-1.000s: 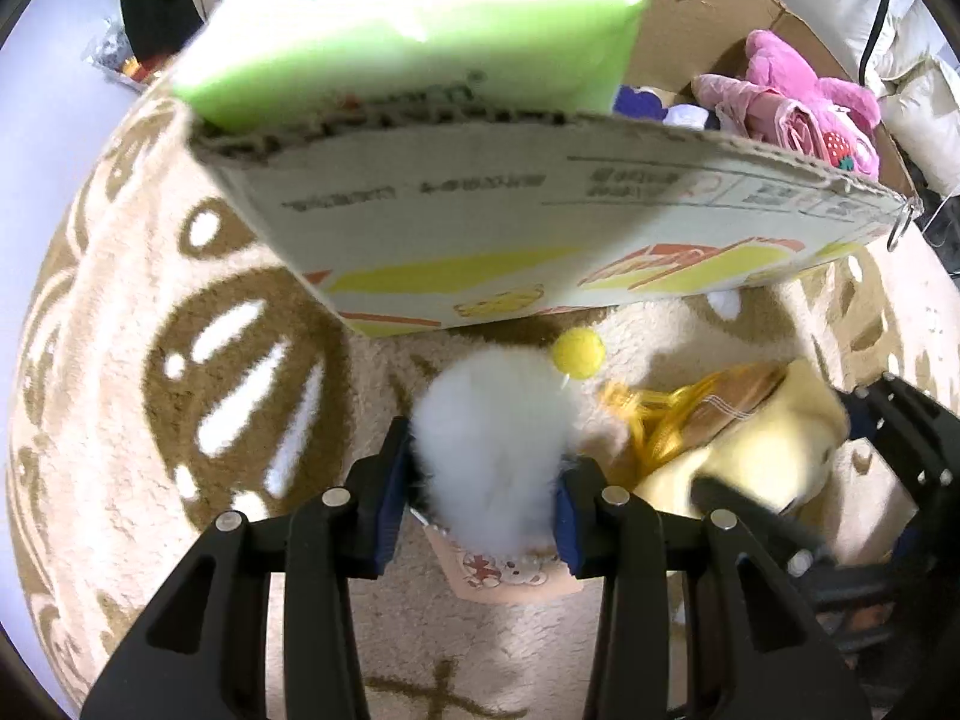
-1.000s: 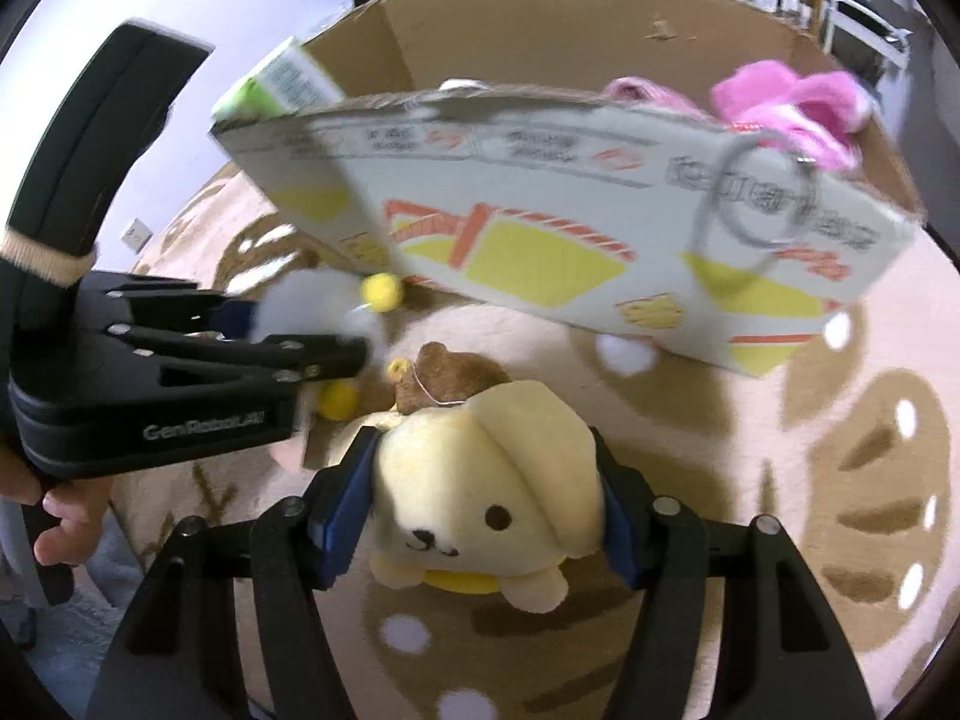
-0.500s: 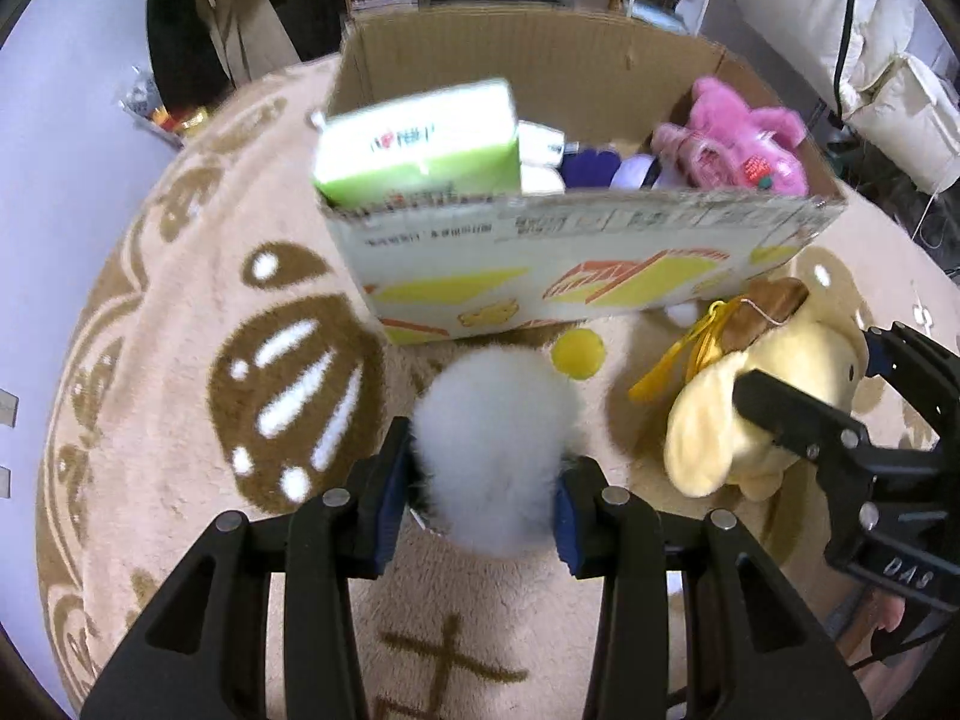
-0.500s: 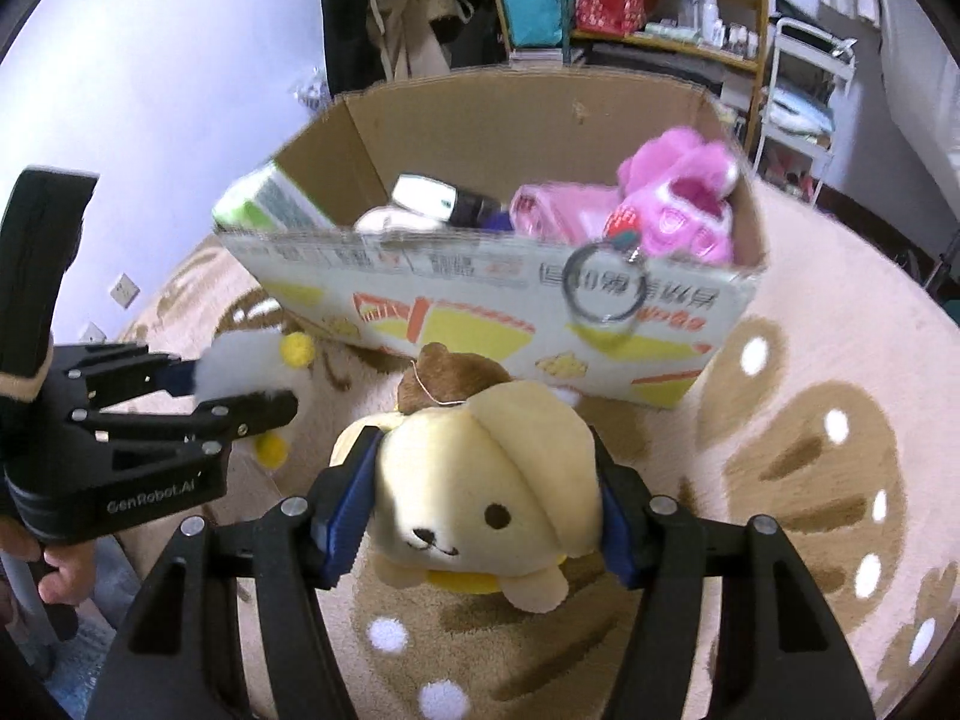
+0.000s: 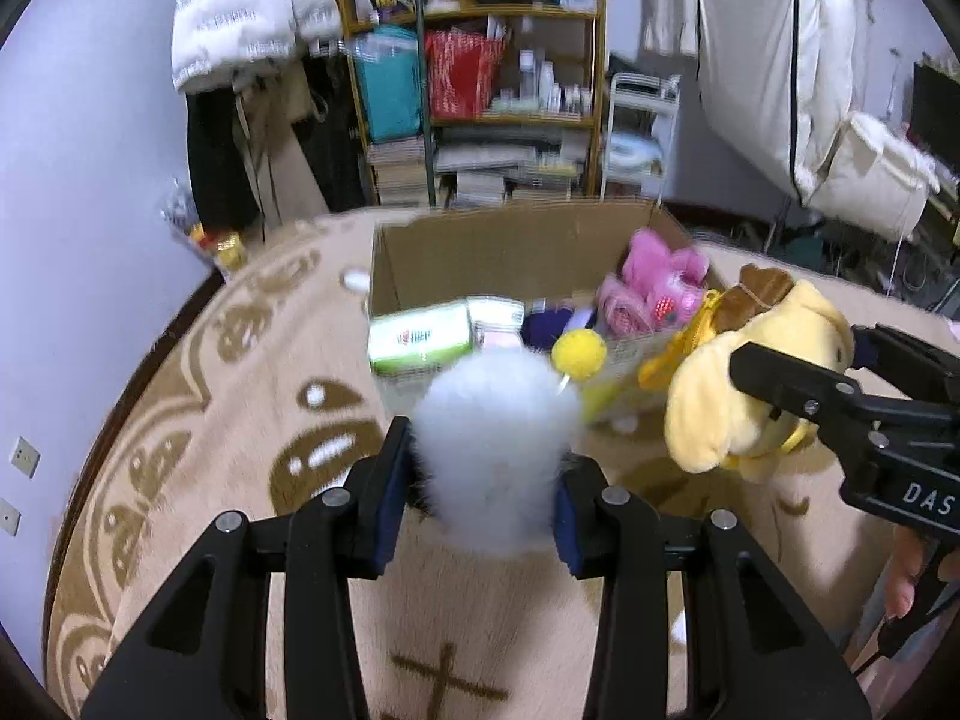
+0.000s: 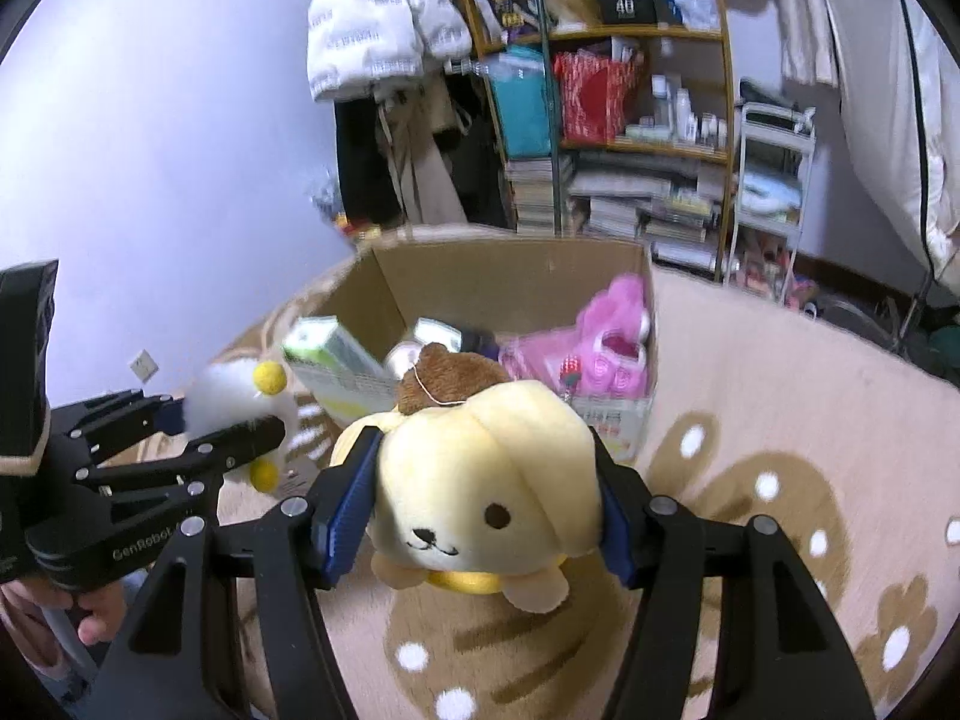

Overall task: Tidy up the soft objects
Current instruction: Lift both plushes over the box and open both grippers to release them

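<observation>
My left gripper [image 5: 483,483] is shut on a white fluffy pom-pom toy [image 5: 495,450] with small yellow balls [image 5: 579,354] on it. The same toy [image 6: 225,393] shows at the left of the right wrist view. My right gripper [image 6: 483,516] is shut on a yellow plush dog [image 6: 486,480] with a brown cap; the plush dog [image 5: 750,378] appears at the right of the left wrist view. Both toys hang in the air in front of an open cardboard box [image 5: 498,246], whose near wall [image 6: 606,420] lies just beyond them.
The box holds a pink plush [image 6: 606,336], a green-and-white pack [image 5: 420,339] and other soft items. It stands on a beige patterned rug [image 6: 780,420]. A cluttered shelf [image 5: 480,78], hanging coats and a wall lie behind. A person's fingers [image 6: 90,618] hold the left gripper's handle.
Both grippers have risen with their toys and tilted up. The box now sits lower and farther in both views, its inside and the room behind showing.
</observation>
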